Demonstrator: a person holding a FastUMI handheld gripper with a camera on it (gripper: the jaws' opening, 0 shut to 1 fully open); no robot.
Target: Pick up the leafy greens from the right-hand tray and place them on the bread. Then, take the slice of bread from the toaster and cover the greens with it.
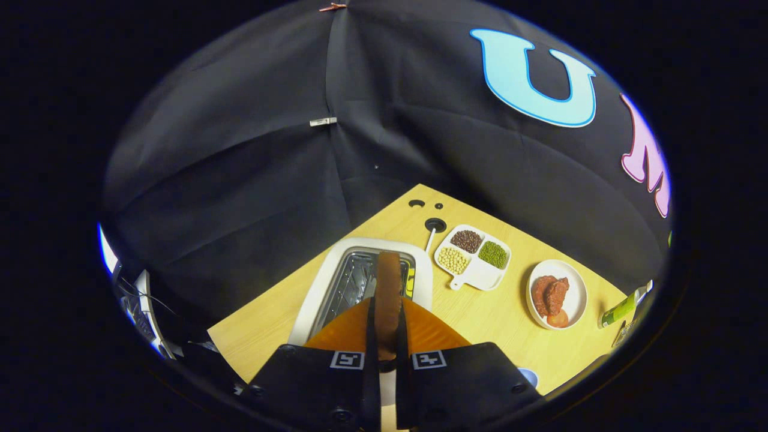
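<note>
Bread slice point(388, 288) stands edge-on between the fingers of the tool point(387, 345), which are clamped on its two flat faces. Its long axis runs straight ahead, in line with the fingers. The slice sits directly above the open slot of the toaster point(318, 300) on the worktop point(480, 312). Judgement: the slice needs lifting clear of the slot.

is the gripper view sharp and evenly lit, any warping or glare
Gripper view: fisheye warp bows the table edges; lighting is even, with no strong glare; the bread slice, pinched edge-on in the jaws of the gripper above the toaster, looks slightly soft, while the divided dish is sharp.
</note>
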